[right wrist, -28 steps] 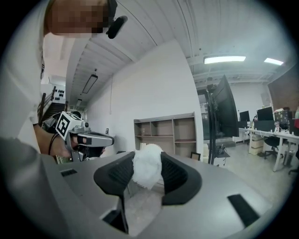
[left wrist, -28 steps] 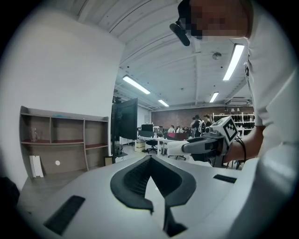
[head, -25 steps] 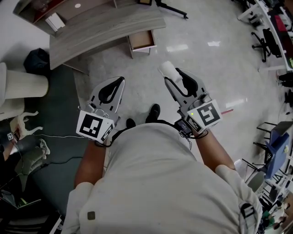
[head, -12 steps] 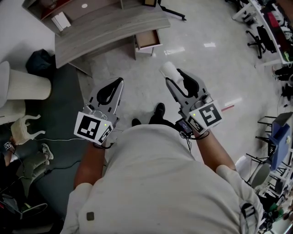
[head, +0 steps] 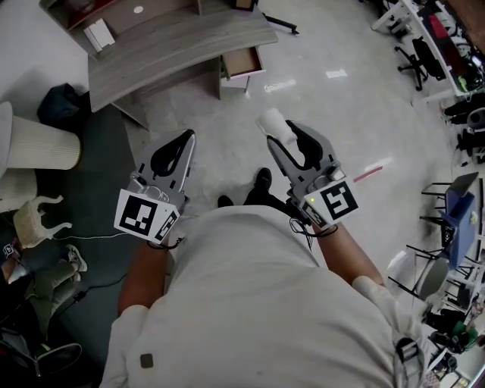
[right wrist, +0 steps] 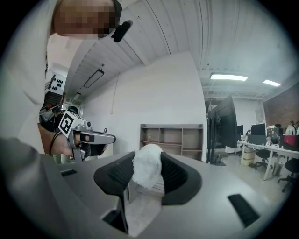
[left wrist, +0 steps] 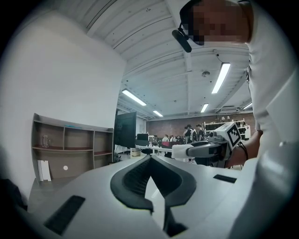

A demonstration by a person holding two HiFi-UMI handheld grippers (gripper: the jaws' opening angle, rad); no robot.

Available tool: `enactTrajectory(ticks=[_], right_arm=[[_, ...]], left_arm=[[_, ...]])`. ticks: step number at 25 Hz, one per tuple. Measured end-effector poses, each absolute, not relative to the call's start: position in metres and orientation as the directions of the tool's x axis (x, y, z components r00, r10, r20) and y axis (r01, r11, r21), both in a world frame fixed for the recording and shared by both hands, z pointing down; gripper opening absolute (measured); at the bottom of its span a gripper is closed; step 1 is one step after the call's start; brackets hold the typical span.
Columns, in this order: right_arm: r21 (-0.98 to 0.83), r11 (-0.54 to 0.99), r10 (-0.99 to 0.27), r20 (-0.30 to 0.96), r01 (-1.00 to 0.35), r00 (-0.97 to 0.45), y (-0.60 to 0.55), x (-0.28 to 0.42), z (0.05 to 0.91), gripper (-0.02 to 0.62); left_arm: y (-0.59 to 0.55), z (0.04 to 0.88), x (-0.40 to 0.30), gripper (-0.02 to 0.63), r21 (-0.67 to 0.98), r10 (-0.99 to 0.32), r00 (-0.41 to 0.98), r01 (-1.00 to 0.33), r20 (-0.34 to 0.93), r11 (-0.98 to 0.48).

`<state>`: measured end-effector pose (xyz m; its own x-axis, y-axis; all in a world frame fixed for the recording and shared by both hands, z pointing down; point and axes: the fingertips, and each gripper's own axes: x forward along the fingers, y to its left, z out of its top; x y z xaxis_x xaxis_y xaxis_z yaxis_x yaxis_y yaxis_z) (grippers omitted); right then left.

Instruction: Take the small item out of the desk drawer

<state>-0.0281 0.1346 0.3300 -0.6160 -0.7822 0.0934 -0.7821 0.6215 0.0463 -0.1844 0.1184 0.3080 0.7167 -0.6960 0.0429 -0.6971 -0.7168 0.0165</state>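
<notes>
My right gripper is shut on a small white fuzzy item, which bulges up between the black pads. It is held at waist height over the pale floor, well back from the grey desk. The desk's wooden drawer stands pulled open. My left gripper hangs beside it with its jaws together and nothing between them. Each gripper shows in the other's view: the right one, the left one.
A white ribbed cylinder and a black bag stand on dark carpet at the left. A shelf unit stands behind the desk. Office chairs line the right side. A pink stick lies on the floor.
Both grippers have drifted a little left and up in the head view. The right one still holds the white item the same way. The left one stays shut.
</notes>
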Motion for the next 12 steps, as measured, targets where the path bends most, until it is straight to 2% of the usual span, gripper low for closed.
enactTrajectory(ticks=[12], right_arm=[[0.078,0.613,-0.789,0.095,-0.786,-0.607,0.150,-0.048,0.324,0.178]], left_arm=[[0.130,0.304,-0.200,0.011,0.028,-0.684,0.730,-0.684,0.014,-0.729]])
